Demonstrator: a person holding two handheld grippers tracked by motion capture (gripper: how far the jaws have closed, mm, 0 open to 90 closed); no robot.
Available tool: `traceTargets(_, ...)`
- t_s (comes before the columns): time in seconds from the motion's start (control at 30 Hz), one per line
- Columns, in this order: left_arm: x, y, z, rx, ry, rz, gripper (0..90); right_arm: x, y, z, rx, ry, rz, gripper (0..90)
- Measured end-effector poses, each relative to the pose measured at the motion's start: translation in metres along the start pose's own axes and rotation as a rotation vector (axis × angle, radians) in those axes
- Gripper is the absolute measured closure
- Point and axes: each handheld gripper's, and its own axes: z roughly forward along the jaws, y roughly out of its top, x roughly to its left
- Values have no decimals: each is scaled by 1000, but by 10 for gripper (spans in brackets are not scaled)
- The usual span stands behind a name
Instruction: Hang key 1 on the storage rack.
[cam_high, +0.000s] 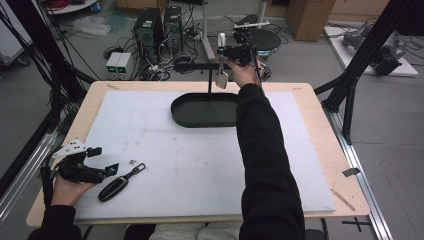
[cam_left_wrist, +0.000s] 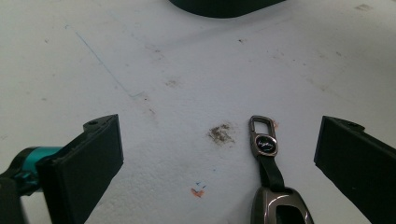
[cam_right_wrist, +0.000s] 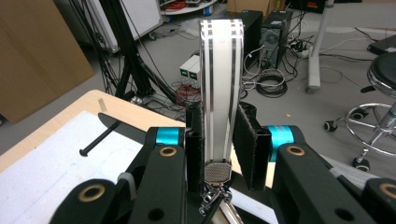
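Observation:
A dark car key fob (cam_high: 113, 188) lies on the white mat near the front left, its strap and metal clasp (cam_left_wrist: 262, 135) pointing away from me. My left gripper (cam_high: 102, 159) rests on the mat just left of the fob. It is open, and in the left gripper view (cam_left_wrist: 219, 140) the clasp lies between the jaws untouched. Beyond the table's far edge, my right gripper (cam_high: 229, 50) is raised and shut on a white strap with silver stripes (cam_right_wrist: 222, 84). A key ring and a silvery tag (cam_high: 222, 79) hang from the strap. A black stand's horizontal peg (cam_right_wrist: 98, 137) is to the gripper's left.
A black oval tray (cam_high: 190, 117) sits at the far middle of the mat, with a thin upright rod (cam_high: 209, 85) rising from it. Computer towers (cam_high: 150, 27), cables and a stool (cam_high: 267, 40) stand on the floor beyond. Black frame posts (cam_high: 357, 65) flank the table.

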Motion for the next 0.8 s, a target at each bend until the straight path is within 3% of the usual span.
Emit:
traceTargets(0.13,0,0,0,0,-1,1,17,-1,-1,4,4,16,25,722)
traceTargets(0.2,0,0,0,-3,-3,-2,17,0,-1,4,16,48,40,633)
traceTargets(0.37,-1,1,0,-7,-4,1,17,9,-3,-3,63,25,20,358)
traceTargets(0.4,-1,1,0,-7,-4,1,17,9,-3,-3,63,25,20,358)
traceTargets(0.43,-1,1,0,-6,-4,1,17,11,-6,-6,93,23,-2,202)
traceTargets(0.47,-1,1,-1,-11,-1,-2,17,11,-7,-7,113,21,-17,121)
traceTargets(0.53,-1,1,-2,-17,-2,-6,17,13,-9,-10,143,72,-57,7)
traceTargets(0.57,-1,1,-2,-17,-2,-6,17,13,-9,-10,143,72,-57,7)
traceTargets(0.6,0,1,-3,-17,0,-7,17,16,-10,-15,157,103,-89,7)
traceTargets(0.67,-1,1,-2,-15,0,-7,17,19,-16,-24,127,111,-135,7)
traceTargets(0.8,-1,1,-2,-7,-2,-1,17,16,-32,-35,107,127,-143,7)
